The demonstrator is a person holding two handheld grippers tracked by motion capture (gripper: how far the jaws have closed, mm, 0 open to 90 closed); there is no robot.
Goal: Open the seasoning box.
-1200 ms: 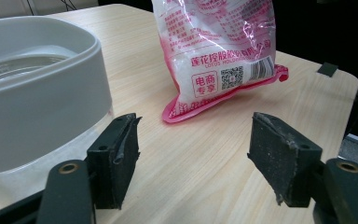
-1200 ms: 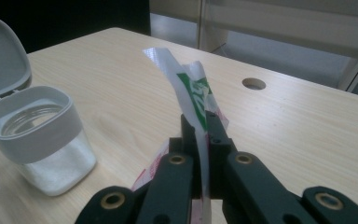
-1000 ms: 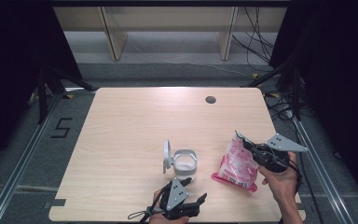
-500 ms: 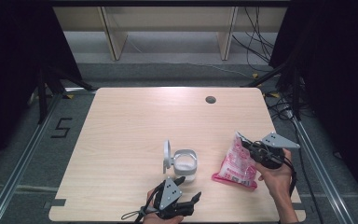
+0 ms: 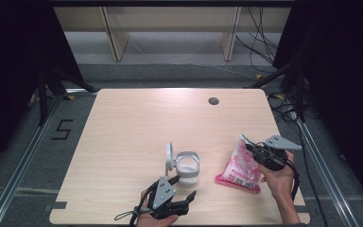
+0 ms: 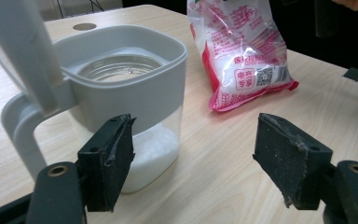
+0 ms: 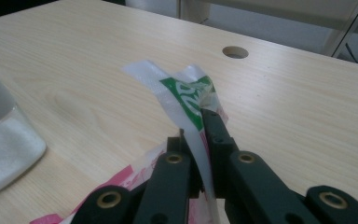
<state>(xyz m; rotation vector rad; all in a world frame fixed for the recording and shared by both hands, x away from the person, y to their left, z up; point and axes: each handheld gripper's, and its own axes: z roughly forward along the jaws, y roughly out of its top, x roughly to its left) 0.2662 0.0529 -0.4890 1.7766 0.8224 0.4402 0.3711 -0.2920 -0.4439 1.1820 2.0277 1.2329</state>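
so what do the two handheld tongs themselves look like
Both are black, with two flat black jaws fixed by brass-coloured rivets. The left tongs and the right tongs each carry a grey three-cornered plate on top. A black cable trails from each. The jaw pads look worn.

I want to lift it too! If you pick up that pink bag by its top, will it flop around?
Probably yes. The bag is thin plastic, and its top already folds where the right claw pinches it. The grainy filling would likely sag to the bottom, making it swing. It looks full, so probably heavy for its size.
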